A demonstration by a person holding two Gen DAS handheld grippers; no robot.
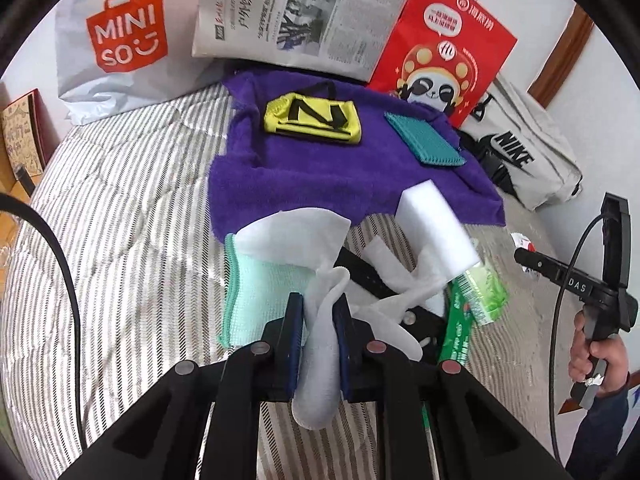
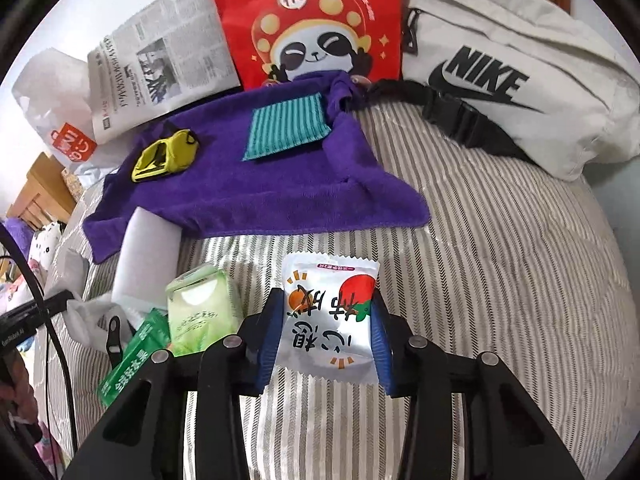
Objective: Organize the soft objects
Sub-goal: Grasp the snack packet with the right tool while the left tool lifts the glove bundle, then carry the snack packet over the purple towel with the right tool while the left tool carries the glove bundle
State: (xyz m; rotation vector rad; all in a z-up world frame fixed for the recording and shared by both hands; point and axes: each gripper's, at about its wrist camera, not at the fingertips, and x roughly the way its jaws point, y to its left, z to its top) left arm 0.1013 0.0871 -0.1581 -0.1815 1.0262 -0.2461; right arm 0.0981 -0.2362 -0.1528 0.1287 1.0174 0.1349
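Observation:
My left gripper (image 1: 318, 308) is shut on a white cloth (image 1: 320, 360) that hangs bunched between its blue pads, above a mint green cloth (image 1: 260, 292). A white sponge block (image 1: 436, 228) lies just beyond, at the edge of the purple towel (image 1: 320, 172). On that towel rest a yellow pouch (image 1: 312, 120) and a teal pad (image 1: 424, 140). My right gripper (image 2: 326, 312) is shut on a white snack packet (image 2: 330, 320) printed with an orange and a strawberry, held above the striped bedding (image 2: 500, 280). The purple towel (image 2: 260, 188) lies ahead of it.
A green tissue pack (image 2: 196, 308) and a green sachet (image 2: 132, 364) lie left of the right gripper. A red panda bag (image 2: 308, 20), a newspaper (image 2: 160, 64), a Miniso bag (image 1: 116, 36) and a Nike waist bag (image 2: 520, 88) line the back. A hand (image 1: 596, 352) holds the other gripper's handle.

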